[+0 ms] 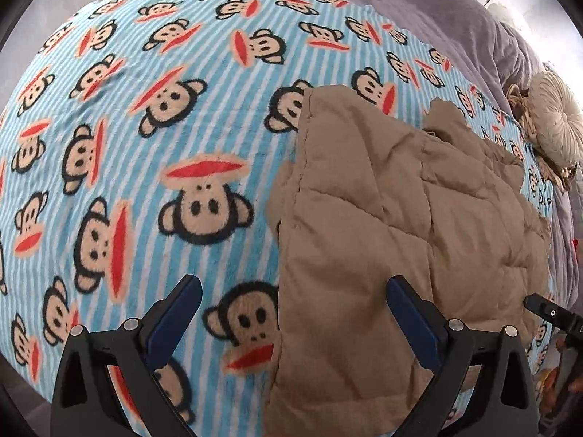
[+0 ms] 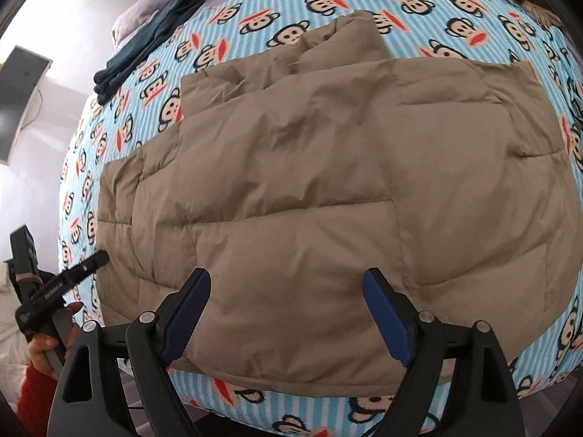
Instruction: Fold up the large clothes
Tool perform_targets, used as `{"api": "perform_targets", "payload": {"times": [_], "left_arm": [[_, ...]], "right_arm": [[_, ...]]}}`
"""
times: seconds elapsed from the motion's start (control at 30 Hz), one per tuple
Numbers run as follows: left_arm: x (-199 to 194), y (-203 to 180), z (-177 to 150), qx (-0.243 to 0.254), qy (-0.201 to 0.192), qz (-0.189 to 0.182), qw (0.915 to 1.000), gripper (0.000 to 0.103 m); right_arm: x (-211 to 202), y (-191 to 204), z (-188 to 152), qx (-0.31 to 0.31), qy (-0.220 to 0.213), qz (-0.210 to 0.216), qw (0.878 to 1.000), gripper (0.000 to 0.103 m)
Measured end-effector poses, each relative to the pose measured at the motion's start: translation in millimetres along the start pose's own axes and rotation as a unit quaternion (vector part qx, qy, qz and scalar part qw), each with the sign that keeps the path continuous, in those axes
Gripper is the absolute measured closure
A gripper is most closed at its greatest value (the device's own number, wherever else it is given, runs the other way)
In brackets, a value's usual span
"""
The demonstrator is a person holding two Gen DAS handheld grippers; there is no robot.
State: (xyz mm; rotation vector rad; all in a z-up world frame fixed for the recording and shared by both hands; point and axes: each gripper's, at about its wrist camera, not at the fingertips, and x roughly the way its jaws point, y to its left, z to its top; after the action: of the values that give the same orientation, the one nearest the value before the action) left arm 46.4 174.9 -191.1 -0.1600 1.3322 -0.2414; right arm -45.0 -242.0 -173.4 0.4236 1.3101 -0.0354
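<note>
while lying folded on the monkey-print fleece blanket (image 1: 153,189), tan quilted puffer jacket (image 2: 309,182) sits free of both tools. left gripper (image 1: 295,291): jaws spread wide, nothing between the pads, aimed steeply down astride the jacket's left edge, that edge running from 12 to 6 o'clock. right gripper (image 2: 288,284): jaws wide apart, empty, angled steeply down above the near hem, jacket filling 10 to 2 o'clock. likely risk: puffy fill springing the fold back open; a shallow pinch catching only the top layer and dragging the stack askew. folded dark garment (image 2: 153,40) well apart at 11 o'clock.
</note>
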Motion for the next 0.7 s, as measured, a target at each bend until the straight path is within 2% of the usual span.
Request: {"api": "perform_targets", "payload": {"times": [0.17, 0.3, 0.5, 0.57, 0.63, 0.7], "left_arm": [[0, -4, 1, 0.020, -0.007, 0.013, 0.9997, 0.002], [6, -1, 2, 0.026, 0.004, -0.007, 0.9996, 0.002], [15, 9, 5, 0.019, 0.022, -0.057, 0.9980, 0.002], [17, 14, 8, 0.019, 0.025, -0.086, 0.9958, 0.002], [23, 21, 13, 0.011, 0.038, -0.133, 0.9903, 0.002], [32, 26, 17, 0.009, 0.052, -0.161, 0.9855, 0.002]], "right_arm": [[5, 9, 0, -0.014, -0.009, -0.018, 1.000, 0.015], [6, 13, 5, -0.022, -0.013, -0.044, 0.999, 0.015], [13, 6, 16, 0.002, 0.013, -0.034, 0.999, 0.015], [13, 6, 19, 0.006, 0.013, -0.028, 1.000, 0.015], [10, 6, 23, 0.007, 0.007, -0.019, 1.000, 0.015], [7, 7, 28, 0.005, -0.003, -0.004, 1.000, 0.016]]}}
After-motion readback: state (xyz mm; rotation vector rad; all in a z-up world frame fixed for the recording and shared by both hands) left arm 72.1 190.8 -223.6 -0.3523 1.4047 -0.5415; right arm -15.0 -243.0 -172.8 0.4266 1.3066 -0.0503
